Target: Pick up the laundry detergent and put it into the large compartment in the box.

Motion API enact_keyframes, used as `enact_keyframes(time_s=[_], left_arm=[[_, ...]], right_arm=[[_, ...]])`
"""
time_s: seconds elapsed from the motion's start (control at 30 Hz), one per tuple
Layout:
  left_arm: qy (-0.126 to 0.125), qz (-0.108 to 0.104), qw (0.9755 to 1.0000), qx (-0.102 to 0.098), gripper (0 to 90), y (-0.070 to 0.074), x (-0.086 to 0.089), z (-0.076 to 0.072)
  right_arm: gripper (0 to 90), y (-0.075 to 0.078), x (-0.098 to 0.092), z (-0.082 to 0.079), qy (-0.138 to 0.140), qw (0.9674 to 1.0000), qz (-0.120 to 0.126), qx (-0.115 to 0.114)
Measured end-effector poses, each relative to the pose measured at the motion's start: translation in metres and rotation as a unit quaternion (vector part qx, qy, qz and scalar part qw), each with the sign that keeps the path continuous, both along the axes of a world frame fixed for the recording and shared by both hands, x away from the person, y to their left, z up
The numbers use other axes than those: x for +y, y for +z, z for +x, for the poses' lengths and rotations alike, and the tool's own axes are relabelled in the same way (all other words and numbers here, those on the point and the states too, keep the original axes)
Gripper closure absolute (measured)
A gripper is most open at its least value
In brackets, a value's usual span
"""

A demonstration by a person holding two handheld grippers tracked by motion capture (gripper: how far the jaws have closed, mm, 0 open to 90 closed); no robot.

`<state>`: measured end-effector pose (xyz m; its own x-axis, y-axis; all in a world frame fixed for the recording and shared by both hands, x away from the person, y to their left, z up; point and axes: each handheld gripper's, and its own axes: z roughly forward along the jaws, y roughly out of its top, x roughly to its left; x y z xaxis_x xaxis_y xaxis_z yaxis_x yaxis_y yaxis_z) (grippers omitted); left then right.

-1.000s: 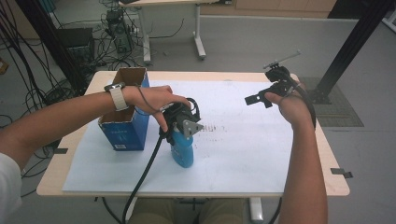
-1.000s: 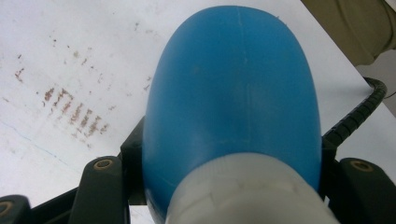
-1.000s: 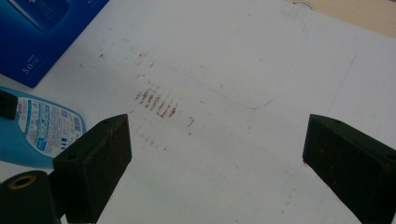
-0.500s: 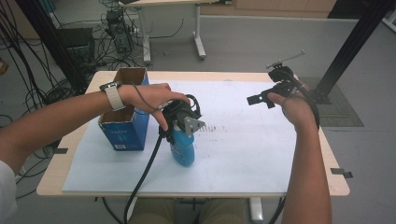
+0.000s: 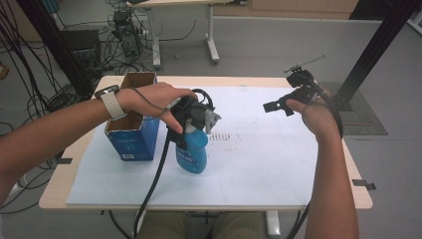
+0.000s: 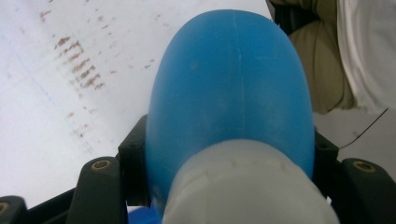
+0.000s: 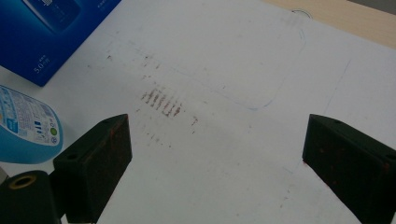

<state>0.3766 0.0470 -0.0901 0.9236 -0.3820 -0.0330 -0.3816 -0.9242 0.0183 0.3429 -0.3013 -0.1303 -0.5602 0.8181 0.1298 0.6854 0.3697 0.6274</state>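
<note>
My left gripper clamps the smooth, slippery blue plastic bottle just below its white cap, box at nine o'clock, right gripper open, empty.

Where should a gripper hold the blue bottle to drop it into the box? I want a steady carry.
Grip the bottle high, at the shoulder just under its white cap, coming from above. It stands upright, and the body narrows there, so the jaws can span it, as the left gripper does now. The box opens upward, so the bottle can go in bottom first.
</note>
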Motion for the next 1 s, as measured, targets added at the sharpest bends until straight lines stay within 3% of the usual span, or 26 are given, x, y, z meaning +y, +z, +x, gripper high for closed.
enact_keyframes(time_s=[0.03,0.07,0.2,0.37,0.53,0.63,0.67,0.7,0.77,0.8,0.83,0.93,0.97,1.0], left_arm=[[0.022,-0.001,0.9998,-0.001,37.4,0.006,0.001,-0.001],[0.022,-0.001,0.9998,-0.001,37.3,0.006,0.001,-0.001],[0.066,-0.008,0.9978,-0.01,37.4,0.024,0.006,-0.005],[0.093,-0.004,0.9956,-0.014,37.4,0.037,0.006,-0.01],[0.134,0.01,0.9907,-0.026,37.4,0.049,0.005,-0.019],[0.164,0.011,0.9861,-0.025,37.4,0.056,0.007,-0.019],[0.164,0.011,0.9861,-0.025,37.4,0.056,0.007,-0.019],[0.189,0.012,0.9816,-0.024,37.4,0.06,0.009,-0.017],[0.209,0.011,0.9775,-0.022,37.4,0.064,0.012,-0.015],[0.209,0.011,0.9775,-0.022,37.4,0.064,0.012,-0.015],[0.226,0.01,0.9738,-0.022,37.4,0.068,0.014,-0.015],[0.252,0.011,0.9675,-0.023,37.4,0.076,0.014,-0.016],[0.252,0.011,0.9675,-0.023,37.4,0.076,0.014,-0.016],[0.266,0.01,0.9637,-0.022,37.4,0.082,0.016,-0.015]], right_arm=[[8.0,0.0,0.0,0.001,0.001,1.0,-0.001,0.0],[8.0,0.0,0.0,0.001,0.001,1.0,-0.001,0.0],[8.5,0.0,0.002,0.001,0.001,1.0,-0.001,-0.002],[8.6,-0.001,0.002,0.002,0.004,1.0,0.003,-0.004],[8.6,0.0,0.004,0.004,0.013,0.9999,0.002,-0.005],[8.7,0.001,0.004,0.005,0.016,0.9999,0.002,-0.006],[8.7,0.001,0.004,0.005,0.016,0.9999,0.002,-0.006],[8.7,0.002,0.004,0.003,0.016,0.9998,0.004,-0.013],[8.6,0.002,0.002,0.002,0.016,0.9997,0.008,-0.017],[8.7,0.003,0.002,0.002,0.017,0.9996,0.007,-0.019],[8.6,0.003,0.001,0.001,0.017,0.9996,0.008,-0.021],[8.6,0.003,-0.001,0.0,0.016,0.9996,0.01,-0.023],[8.6,0.003,-0.002,0.0,0.015,0.9995,0.011,-0.023],[8.6,0.003,-0.003,0.001,0.016,0.9996,0.011,-0.023]])
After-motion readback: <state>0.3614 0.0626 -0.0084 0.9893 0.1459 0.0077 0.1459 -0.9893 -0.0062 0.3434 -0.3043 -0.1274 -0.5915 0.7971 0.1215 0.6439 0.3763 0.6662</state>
